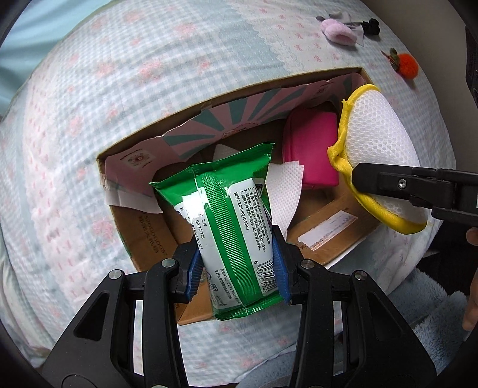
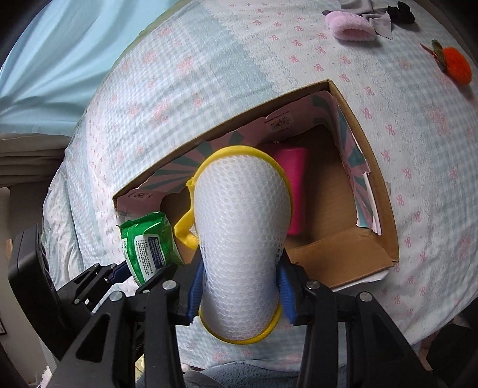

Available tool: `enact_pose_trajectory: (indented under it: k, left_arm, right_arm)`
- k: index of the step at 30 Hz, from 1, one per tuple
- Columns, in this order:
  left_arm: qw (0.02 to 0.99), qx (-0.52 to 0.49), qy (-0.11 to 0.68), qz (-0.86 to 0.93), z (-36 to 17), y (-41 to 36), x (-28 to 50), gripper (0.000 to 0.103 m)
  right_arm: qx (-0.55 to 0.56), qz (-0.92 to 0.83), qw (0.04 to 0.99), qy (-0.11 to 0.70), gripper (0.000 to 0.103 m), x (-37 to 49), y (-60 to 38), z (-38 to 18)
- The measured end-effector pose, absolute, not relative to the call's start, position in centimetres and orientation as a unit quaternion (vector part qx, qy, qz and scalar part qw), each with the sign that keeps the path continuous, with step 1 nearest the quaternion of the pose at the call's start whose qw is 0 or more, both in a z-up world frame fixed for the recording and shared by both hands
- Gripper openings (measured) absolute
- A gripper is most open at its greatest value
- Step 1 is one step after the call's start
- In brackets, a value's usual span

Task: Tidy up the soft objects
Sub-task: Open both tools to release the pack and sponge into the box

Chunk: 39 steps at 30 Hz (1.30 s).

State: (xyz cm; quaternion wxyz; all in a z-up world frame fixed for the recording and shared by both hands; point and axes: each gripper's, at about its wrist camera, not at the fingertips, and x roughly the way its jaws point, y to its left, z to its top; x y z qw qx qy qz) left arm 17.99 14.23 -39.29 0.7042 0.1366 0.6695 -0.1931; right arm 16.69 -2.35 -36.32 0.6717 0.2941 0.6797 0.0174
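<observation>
My left gripper (image 1: 237, 268) is shut on a green wet-wipe pack (image 1: 230, 226) and holds it above the near left part of an open cardboard box (image 1: 143, 235) on the bed. My right gripper (image 2: 240, 288) is shut on a white mesh pad with a yellow rim (image 2: 242, 226), held over the box (image 2: 376, 179). In the left wrist view the pad (image 1: 379, 131) hangs over the box's right side. A pink pouch (image 1: 313, 146) and white tissue paper (image 1: 283, 191) lie inside the box. The wipe pack also shows in the right wrist view (image 2: 149, 247).
The box stands on a checked bedspread with pink bows (image 1: 89, 119). At the far right of the bed lie a pale pink fluffy item (image 2: 349, 27), a black item (image 2: 401, 13), a grey cloth (image 2: 376, 22) and an orange pom-pom (image 2: 457, 65). A light blue fleece (image 1: 418, 301) lies at the near edge.
</observation>
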Motion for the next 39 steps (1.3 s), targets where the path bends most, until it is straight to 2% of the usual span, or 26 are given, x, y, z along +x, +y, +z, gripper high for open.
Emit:
enact_pose_trajectory:
  k: [1, 2, 3, 4, 5, 7, 24, 39]
  left_arm:
    - [0.702, 0.137, 0.670, -0.198, -39.3, 14.2, 18.0, 0.080]
    - [0.703, 0.141, 0.669, -0.198, -39.3, 14.1, 18.1, 0.099]
    - [0.707, 0.147, 0.664, -0.194, -39.2, 14.0, 18.0, 0.103]
    - [0.713, 0.146, 0.657, -0.197, -38.9, 14.0, 18.0, 0.103]
    - [0.711, 0.142, 0.657, -0.204, -38.8, 14.0, 18.0, 0.103]
    - [0.710, 0.142, 0.659, -0.205, -38.5, 14.0, 18.3, 0.103]
    - [0.747, 0.116, 0.633, -0.167, -35.0, 15.1, 16.3, 0.103]
    - [0.817, 0.013, 0.557, -0.149, -25.1, 13.1, 12.7, 0.103]
  right_arm:
    - [0.294, 0.012, 0.674, 0.678, 0.052, 16.8, -2.2, -36.4]
    - [0.292, 0.005, 0.677, 0.675, 0.068, 16.8, -2.1, -36.4]
    - [0.291, -0.002, 0.682, 0.671, 0.077, 16.9, -2.0, -36.4]
    - [0.290, -0.008, 0.687, 0.666, 0.091, 16.8, -2.0, -36.4]
    - [0.289, -0.011, 0.691, 0.662, 0.099, 16.8, -1.9, -36.4]
    - [0.277, -0.013, 0.699, 0.659, 0.102, 16.7, -1.8, -36.3]
    - [0.264, 0.007, 0.740, 0.618, 0.102, 14.7, -2.3, -32.7]
    - [0.111, -0.009, 0.847, 0.519, 0.102, 8.0, -8.9, -18.5]
